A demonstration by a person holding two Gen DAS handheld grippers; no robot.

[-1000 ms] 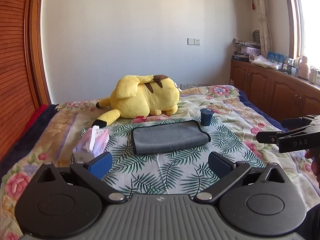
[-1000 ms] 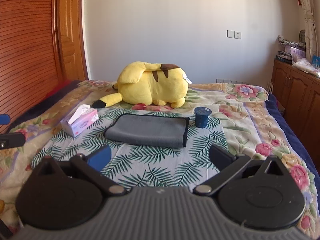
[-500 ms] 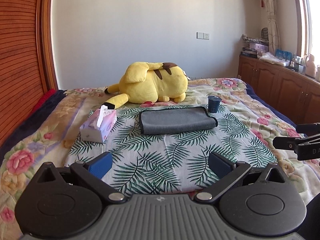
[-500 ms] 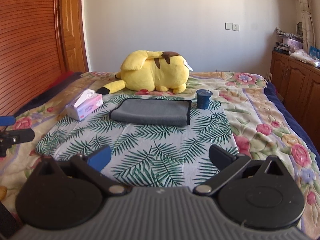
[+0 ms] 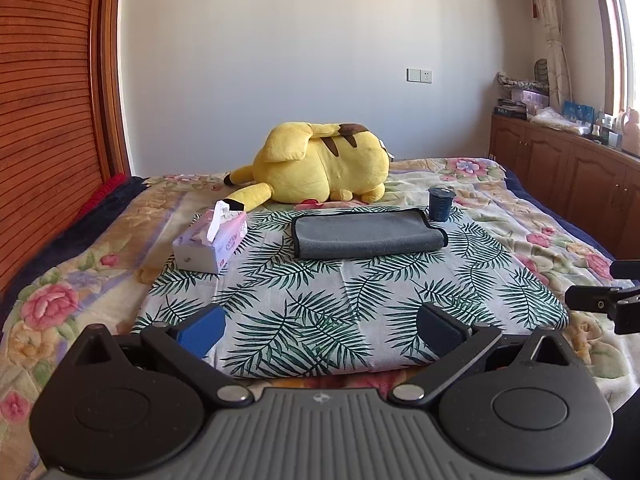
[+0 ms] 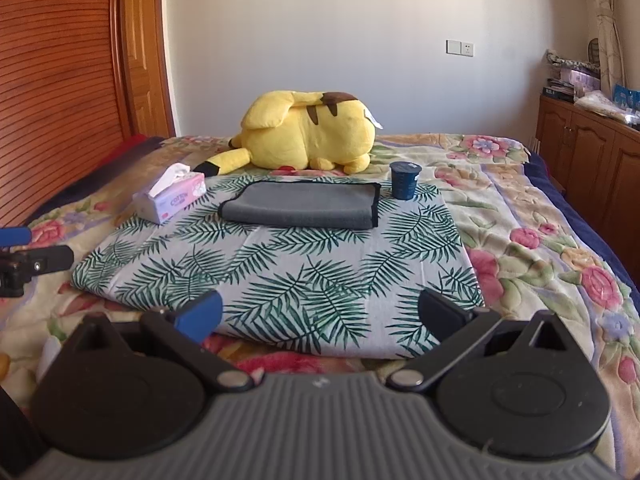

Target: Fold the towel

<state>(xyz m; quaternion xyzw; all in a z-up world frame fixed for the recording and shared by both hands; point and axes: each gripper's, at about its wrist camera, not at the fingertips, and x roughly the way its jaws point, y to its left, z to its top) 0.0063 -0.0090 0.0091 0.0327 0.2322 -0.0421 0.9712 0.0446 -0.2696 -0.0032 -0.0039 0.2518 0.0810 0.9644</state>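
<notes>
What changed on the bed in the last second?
Both hand-held grippers, left and right, pulled back from the folded grey towel, open and empty throughout. Towel, plush toy, tissue box and cup stayed put.

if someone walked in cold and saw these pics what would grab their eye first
Most likely the big yellow plush toy lying at the far side of the bed, just behind the palm-leaf cloth. Next, the grey towel lying folded on that cloth, with a pink tissue box to its left and a small dark blue cup at its right far corner. Both grippers, left and right, hang open and empty in front.
</notes>
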